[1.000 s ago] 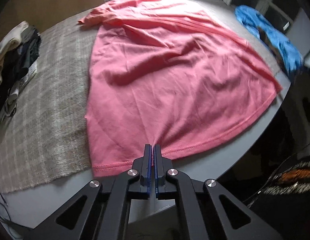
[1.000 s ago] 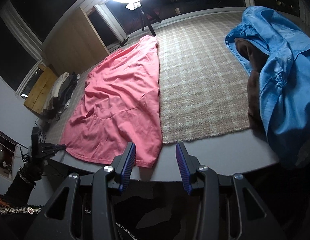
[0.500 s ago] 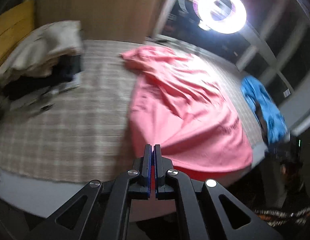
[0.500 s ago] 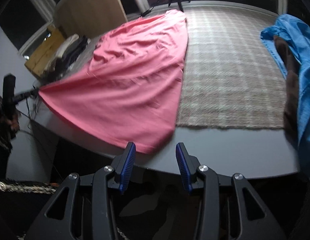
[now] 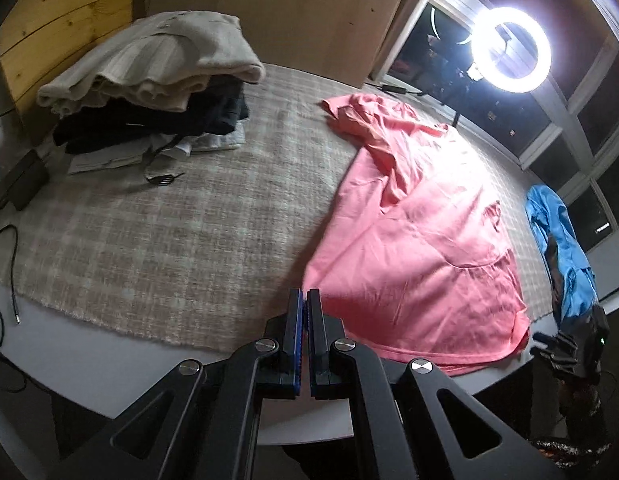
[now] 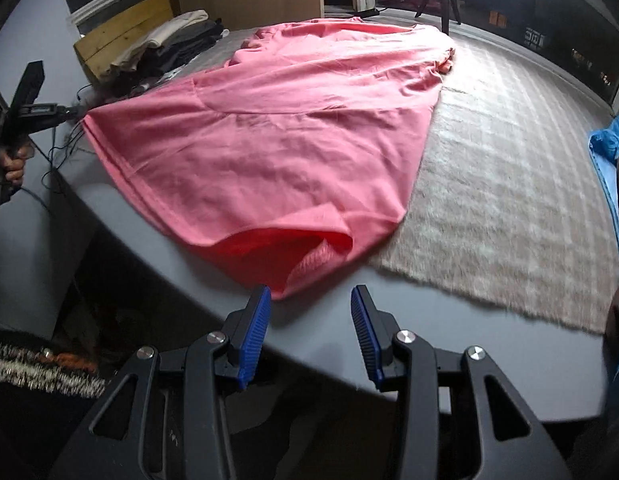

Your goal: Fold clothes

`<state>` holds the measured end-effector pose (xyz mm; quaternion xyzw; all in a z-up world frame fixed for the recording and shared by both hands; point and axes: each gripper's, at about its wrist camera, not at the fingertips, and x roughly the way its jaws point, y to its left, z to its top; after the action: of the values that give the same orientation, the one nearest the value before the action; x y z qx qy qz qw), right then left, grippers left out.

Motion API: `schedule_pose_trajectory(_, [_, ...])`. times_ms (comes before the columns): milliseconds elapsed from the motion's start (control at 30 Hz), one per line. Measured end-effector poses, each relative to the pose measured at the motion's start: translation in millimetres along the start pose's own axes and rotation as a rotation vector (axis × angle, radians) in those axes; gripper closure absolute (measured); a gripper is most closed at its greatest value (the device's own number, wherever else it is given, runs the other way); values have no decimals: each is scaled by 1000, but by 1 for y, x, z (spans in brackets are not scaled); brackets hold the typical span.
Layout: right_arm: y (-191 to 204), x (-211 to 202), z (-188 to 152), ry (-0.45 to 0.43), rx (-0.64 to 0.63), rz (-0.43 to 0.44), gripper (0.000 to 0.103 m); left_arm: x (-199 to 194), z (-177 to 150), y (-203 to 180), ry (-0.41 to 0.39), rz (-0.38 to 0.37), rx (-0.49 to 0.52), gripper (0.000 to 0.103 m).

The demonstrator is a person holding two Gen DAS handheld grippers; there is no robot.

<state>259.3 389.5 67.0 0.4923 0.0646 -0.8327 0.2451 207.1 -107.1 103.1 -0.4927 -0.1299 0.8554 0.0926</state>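
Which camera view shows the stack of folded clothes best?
The left wrist view. There the stack of folded clothes is large and near, with a beige garment on top and dark ones under it. The right wrist view shows the same stack only small and far, behind the pink shirt.

A ring light (image 5: 510,50) is glaring white against dark windows, lighting the dim room unevenly, while fisheye distortion is bending both views' edges and slight blur is softening the fabric.
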Motion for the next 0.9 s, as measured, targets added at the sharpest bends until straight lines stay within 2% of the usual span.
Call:
schedule_pose_trajectory(100, [-1,0,7,-34,-7,-6,62,1,0,-7,11,4,29,102])
schedule_pose_trajectory(233, [0,15,17,-7,-55,-53,64,3,3,-8,16,0,28,102])
schedule_pose_trajectory(433, [-3,28,27,11,-83,-43,87,8,4,-10,37,3,41,102])
schedule_pose_trajectory(500, [-1,35,28,38,-104,-72,99,9,5,-11,39,4,46,102])
schedule_pose_trajectory(567, [-1,30,28,20,-96,-82,101,10,5,-13,42,4,51,102])
schedule_pose_trajectory(633, [-6,7,27,-31,-55,-113,101,7,3,-17,51,0,54,102])
schedule_pose_trajectory(800, [-36,-100,17,-230,139,-159,101,1,-12,-45,80,-46,97,102])
schedule_pose_trajectory(900, [-47,-106,15,-218,153,-217,101,15,-21,-63,116,-77,137,101])
